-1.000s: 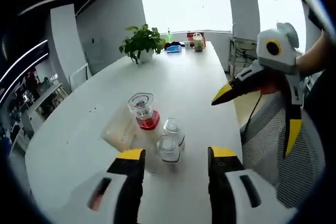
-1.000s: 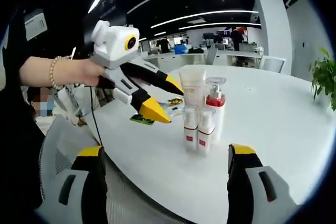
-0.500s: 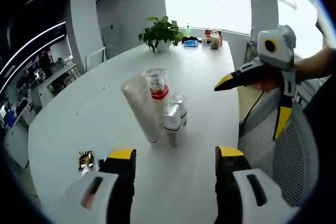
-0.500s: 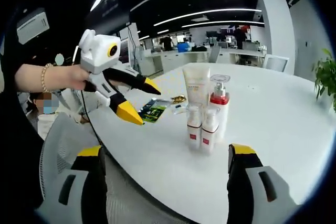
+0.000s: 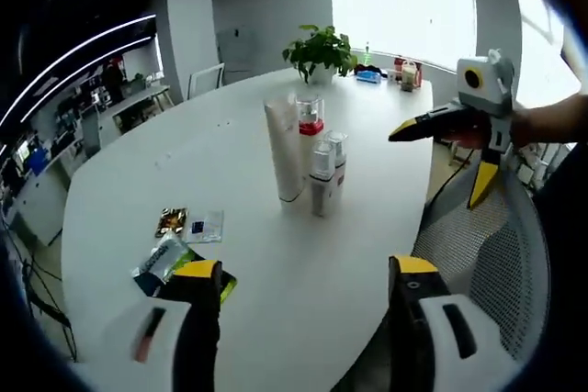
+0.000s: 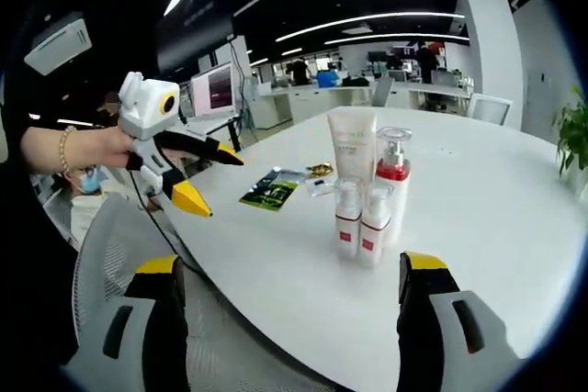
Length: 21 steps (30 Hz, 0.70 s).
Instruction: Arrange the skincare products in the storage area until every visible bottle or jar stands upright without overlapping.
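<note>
**Yellow tips spread, nothing held; cluster upright**

Left gripper and right gripper fingers gape empty. Tube, pump bottle, two small bottles apparently touching, mid-counter. Risk: a careless nudge toppling the packed group.

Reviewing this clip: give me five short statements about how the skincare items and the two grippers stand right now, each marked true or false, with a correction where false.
1. The white tube, the red-collared pump bottle and the two small bottles all stand upright in a close group. True.
2. The right gripper is shut on the tube. False: its jaws are open and hold nothing.
3. The left gripper is open and empty, away from the bottles. True.
4. Flat sachets lie on the white table, apart from the bottles. True.
5. A small bottle lies on its side. False: both stand.
</note>
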### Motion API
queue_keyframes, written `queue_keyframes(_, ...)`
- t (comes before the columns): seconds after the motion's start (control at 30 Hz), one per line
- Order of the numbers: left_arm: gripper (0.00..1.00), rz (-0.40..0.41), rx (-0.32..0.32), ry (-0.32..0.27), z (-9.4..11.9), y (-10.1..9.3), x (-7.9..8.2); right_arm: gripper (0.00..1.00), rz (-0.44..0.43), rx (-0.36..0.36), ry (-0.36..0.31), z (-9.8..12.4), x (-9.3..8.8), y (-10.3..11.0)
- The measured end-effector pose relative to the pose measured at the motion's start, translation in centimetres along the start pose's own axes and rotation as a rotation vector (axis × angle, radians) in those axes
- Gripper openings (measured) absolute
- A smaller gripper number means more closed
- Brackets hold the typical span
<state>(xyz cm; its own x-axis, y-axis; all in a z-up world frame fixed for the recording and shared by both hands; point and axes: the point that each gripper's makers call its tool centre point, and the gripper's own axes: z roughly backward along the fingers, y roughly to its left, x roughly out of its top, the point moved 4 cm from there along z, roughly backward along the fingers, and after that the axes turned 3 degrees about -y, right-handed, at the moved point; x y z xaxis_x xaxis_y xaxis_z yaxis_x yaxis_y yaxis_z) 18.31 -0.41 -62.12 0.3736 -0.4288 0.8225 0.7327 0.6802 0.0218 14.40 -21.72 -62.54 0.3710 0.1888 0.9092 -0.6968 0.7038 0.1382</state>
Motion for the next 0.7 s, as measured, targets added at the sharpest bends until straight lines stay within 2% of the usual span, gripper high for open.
queue_keyframes(0.2,0.79,0.061,0.049,-0.015,1.5,0.2,-1.0,0.96,0.007,0.007,0.005,-0.1,-0.1,0.1)
queue_keyframes(0.27,0.79,0.079,0.059,-0.022,2.0,0.8,-1.4,0.96,0.007,0.008,0.004,-0.1,0.0,0.1)
queue_keyframes(0.33,0.79,0.095,0.07,-0.026,2.3,0.2,-1.7,0.96,0.007,0.01,0.005,-0.1,0.0,0.2)
queue_keyframes(0.7,0.86,0.181,0.14,-0.041,4.3,0.6,-2.9,0.96,0.012,0.007,0.009,-0.1,-0.1,0.1)
